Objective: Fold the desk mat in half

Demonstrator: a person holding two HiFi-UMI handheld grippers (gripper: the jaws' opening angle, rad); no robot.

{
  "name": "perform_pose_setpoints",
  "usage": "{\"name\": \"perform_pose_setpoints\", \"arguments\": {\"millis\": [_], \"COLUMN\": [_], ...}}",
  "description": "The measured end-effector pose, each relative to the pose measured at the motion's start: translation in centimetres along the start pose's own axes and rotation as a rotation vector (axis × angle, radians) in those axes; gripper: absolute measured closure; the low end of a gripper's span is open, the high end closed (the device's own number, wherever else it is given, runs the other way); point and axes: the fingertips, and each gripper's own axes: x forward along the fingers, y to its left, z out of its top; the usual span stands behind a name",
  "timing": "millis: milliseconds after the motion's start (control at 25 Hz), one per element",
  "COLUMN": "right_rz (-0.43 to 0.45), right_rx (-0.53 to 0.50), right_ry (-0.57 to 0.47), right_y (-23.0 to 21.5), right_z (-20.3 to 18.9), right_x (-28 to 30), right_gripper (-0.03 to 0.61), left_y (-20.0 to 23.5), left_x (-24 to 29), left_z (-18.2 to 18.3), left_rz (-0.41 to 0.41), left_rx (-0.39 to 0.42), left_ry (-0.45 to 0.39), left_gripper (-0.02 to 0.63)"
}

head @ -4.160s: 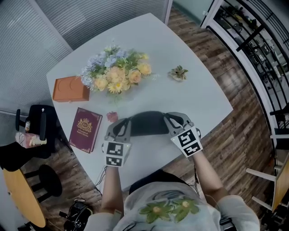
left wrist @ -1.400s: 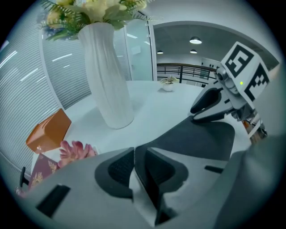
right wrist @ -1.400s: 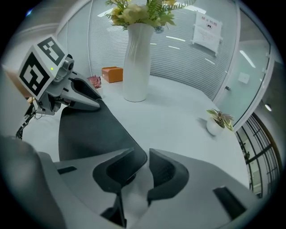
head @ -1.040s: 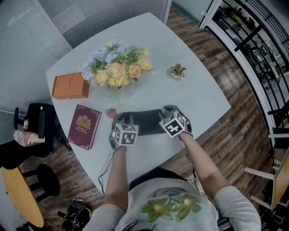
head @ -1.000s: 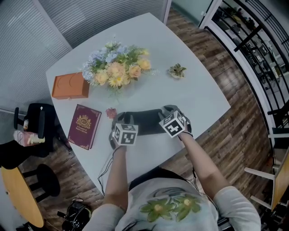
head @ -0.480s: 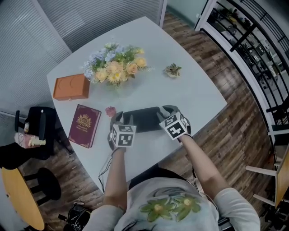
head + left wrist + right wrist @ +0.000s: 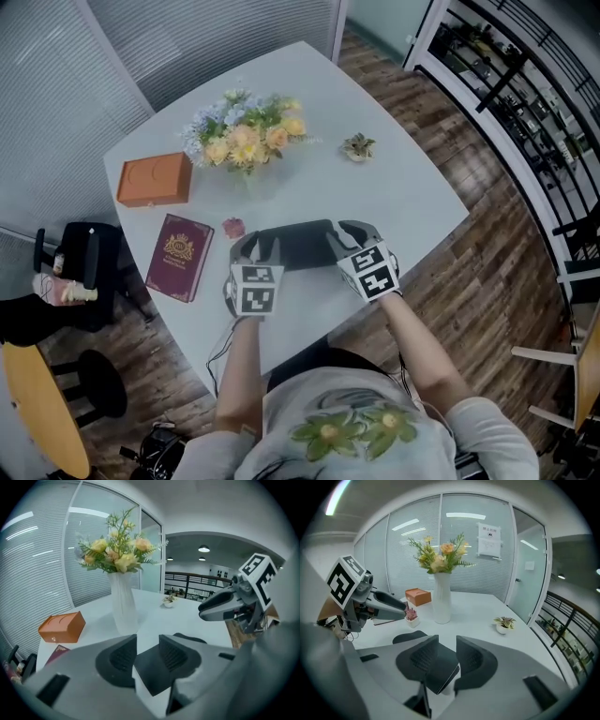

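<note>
hidden: from above my left gripper (image 7: 260,251) and right gripper (image 7: 354,239) cover the two ends of the desk mat (image 7: 298,244) | pose: both low, pointing away from me across the table (image 7: 403,187) | jaws: both spread — a mat corner lies between each pair, unpinched

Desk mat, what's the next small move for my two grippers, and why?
Probably close both grippers on the mat's near corners. The desk mat lies on the table. One corner sits between the parted fingers of the left gripper, the other between those of the right gripper. Neither looks pinched, so a grip likely comes before any lift.
</note>
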Motion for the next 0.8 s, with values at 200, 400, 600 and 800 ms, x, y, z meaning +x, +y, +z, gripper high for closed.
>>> {"name": "perform_pose_setpoints", "arguments": {"millis": [200,400,600,800], "right_rz": [-0.014,-0.027,-0.056,-0.049], "right_rx": [0.016,0.062,0.038,0.046], "right_ry": [-0.073,-0.147,-0.185,-0.208], "right_y": [1.0,1.9,2.9,4.6], "right_z": [1.5,2.4,2.8,2.7], "right_x": [-2.4,-4.8,-7.0,-8.5], "right_gripper": [0.487,0.538,0.56,0.561], "left_y": [-1.1,-2.7,-3.4,-4.0], "left_x": [-2.1,-4.5,-6.5,-8.3], "left_z": [1.2,2.5,2.7,2.8], "left_rz": [-0.009,-0.03,0.0,-0.011], "left_rx": [0.001,0.014,0.013,-0.036], "left_ry": [-0.037,-0.087,-0.111,-0.133], "left_gripper": [0.476,0.496,0.594,0.609]}}
